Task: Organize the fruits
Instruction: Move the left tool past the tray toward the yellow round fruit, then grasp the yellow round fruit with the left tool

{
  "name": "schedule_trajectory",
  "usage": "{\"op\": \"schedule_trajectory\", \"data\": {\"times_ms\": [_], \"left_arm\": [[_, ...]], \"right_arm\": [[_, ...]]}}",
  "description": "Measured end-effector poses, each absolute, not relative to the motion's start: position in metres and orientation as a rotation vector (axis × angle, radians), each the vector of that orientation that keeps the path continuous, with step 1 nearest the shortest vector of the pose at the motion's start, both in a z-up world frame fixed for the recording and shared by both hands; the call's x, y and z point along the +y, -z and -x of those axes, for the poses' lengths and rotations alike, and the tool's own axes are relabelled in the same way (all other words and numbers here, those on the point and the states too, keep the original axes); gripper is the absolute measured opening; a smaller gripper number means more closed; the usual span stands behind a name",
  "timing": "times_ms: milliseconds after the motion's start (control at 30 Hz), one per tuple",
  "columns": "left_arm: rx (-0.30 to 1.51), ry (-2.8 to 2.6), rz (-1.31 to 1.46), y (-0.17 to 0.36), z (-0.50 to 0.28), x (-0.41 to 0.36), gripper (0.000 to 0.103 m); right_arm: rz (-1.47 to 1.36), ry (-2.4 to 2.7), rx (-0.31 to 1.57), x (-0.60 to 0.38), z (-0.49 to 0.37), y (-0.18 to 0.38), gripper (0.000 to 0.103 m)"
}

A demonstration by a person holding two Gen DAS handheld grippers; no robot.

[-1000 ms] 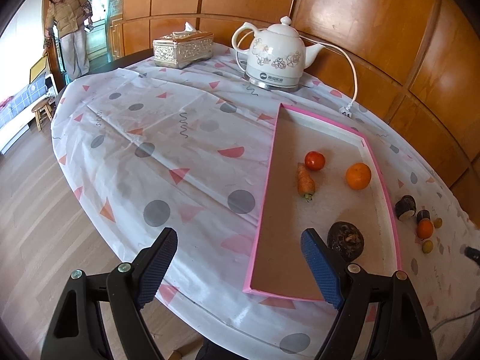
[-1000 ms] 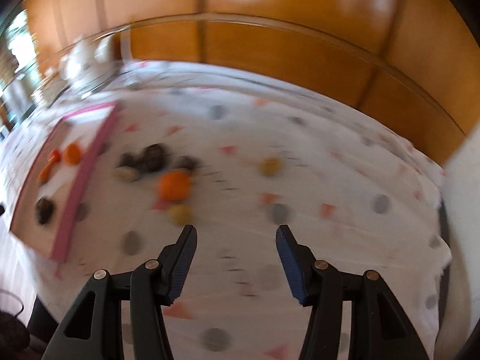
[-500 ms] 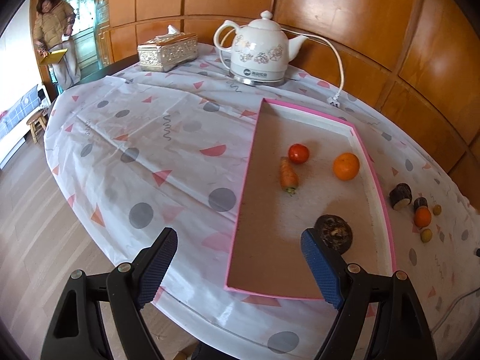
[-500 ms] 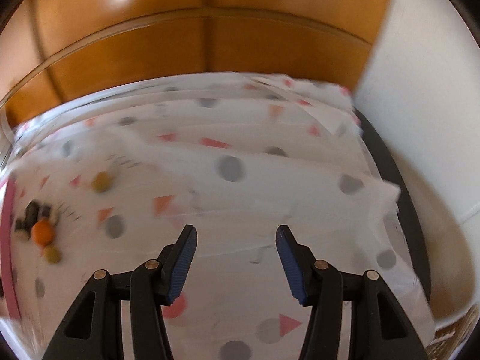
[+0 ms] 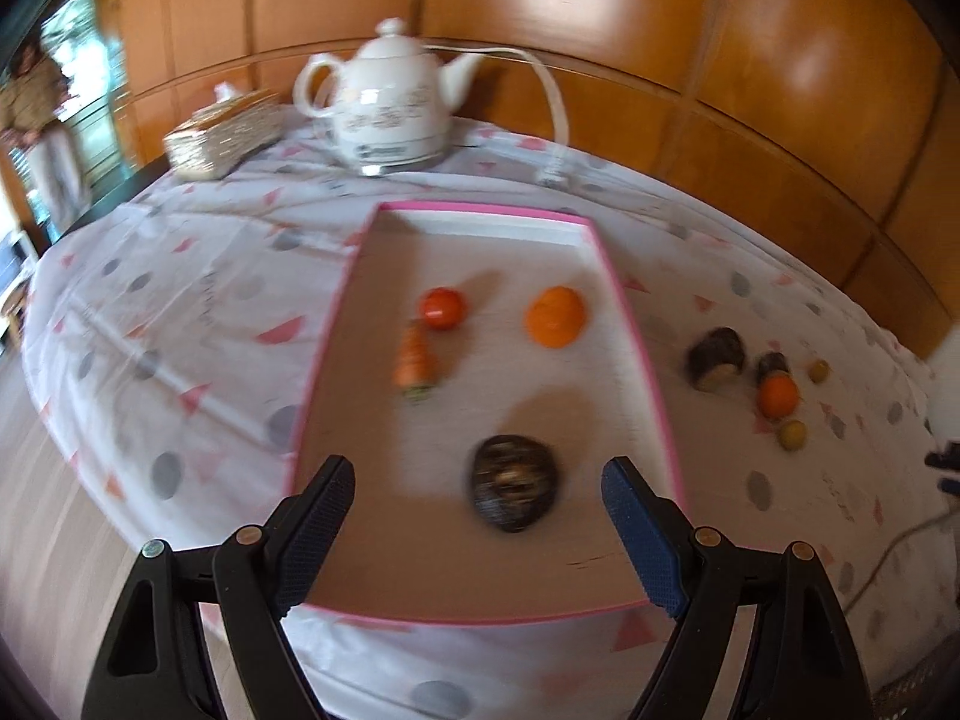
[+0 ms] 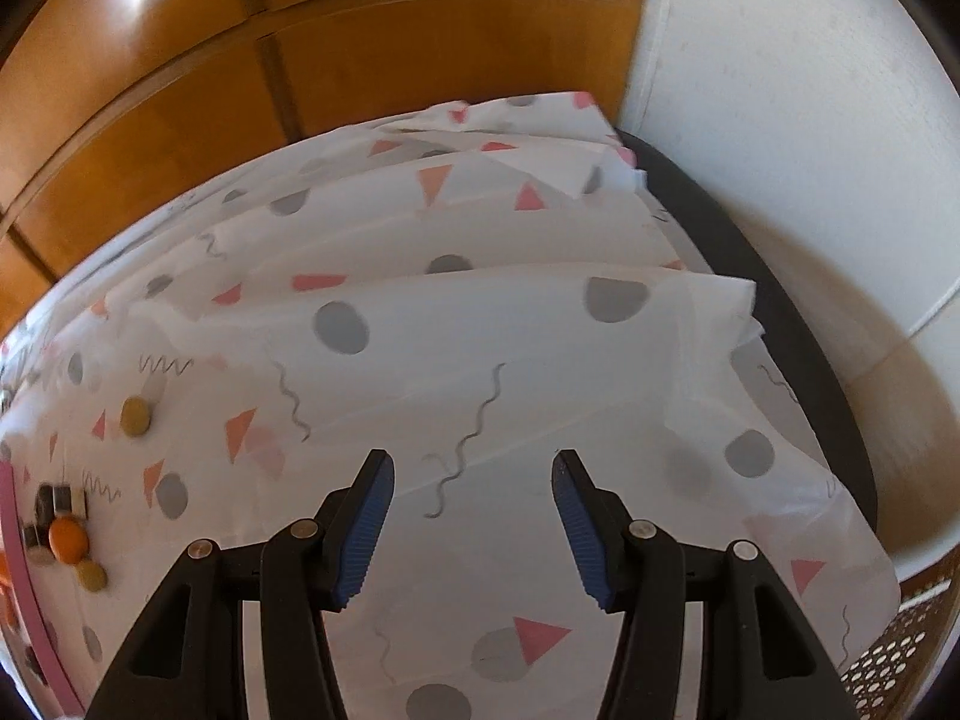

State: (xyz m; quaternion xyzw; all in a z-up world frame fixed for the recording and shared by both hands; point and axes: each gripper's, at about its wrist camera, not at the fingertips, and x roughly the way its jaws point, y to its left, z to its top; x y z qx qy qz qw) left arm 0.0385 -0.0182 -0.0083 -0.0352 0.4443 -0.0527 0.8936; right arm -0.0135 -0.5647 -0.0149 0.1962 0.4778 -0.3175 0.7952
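A pink-rimmed tray (image 5: 636,336) lies on the table and holds a tomato (image 5: 442,307), an orange (image 5: 554,317), a carrot (image 5: 414,362) and a dark round fruit (image 5: 513,483). My left gripper (image 5: 477,501) is open and empty above the tray's near end, the dark fruit between its fingers in view. Right of the tray lie a dark cut piece (image 5: 716,358), a small orange (image 5: 777,396) and small yellow fruits (image 5: 792,435). My right gripper (image 6: 474,501) is open and empty over bare cloth; the loose fruits, with the small orange (image 6: 66,540), show far left.
A white electric kettle (image 5: 393,114) with its cord and a tissue box (image 5: 225,135) stand behind the tray. A person (image 5: 36,120) stands at far left. Wood panelling runs behind the table. The table's right edge and a white wall (image 6: 810,150) are close to my right gripper.
My left gripper has swung right and now faces the tray head-on; the view is blurred. My right gripper has turned further right, so the loose fruits slid to the left edge.
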Motion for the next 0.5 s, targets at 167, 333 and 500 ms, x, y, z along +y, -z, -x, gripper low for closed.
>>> {"op": "schedule_trajectory", "data": {"times_ms": [167, 333, 500], "left_arm": [[0.911, 0.252, 0.029, -0.001, -0.042, -0.061, 0.085], [0.923, 0.419, -0.015, -0.003, -0.043, -0.114, 0.084], [0.975, 0.508, -0.064, 0.012, -0.051, -0.162, 0.08]], "right_arm": [[-0.452, 0.681, 1.019, -0.568, 0.015, 0.014, 0.056], [-0.416, 0.656, 1.024, -0.562, 0.01, 0.013, 0.056], [-0.427, 0.651, 1.008, -0.564, 0.012, 0.01, 0.056]]}}
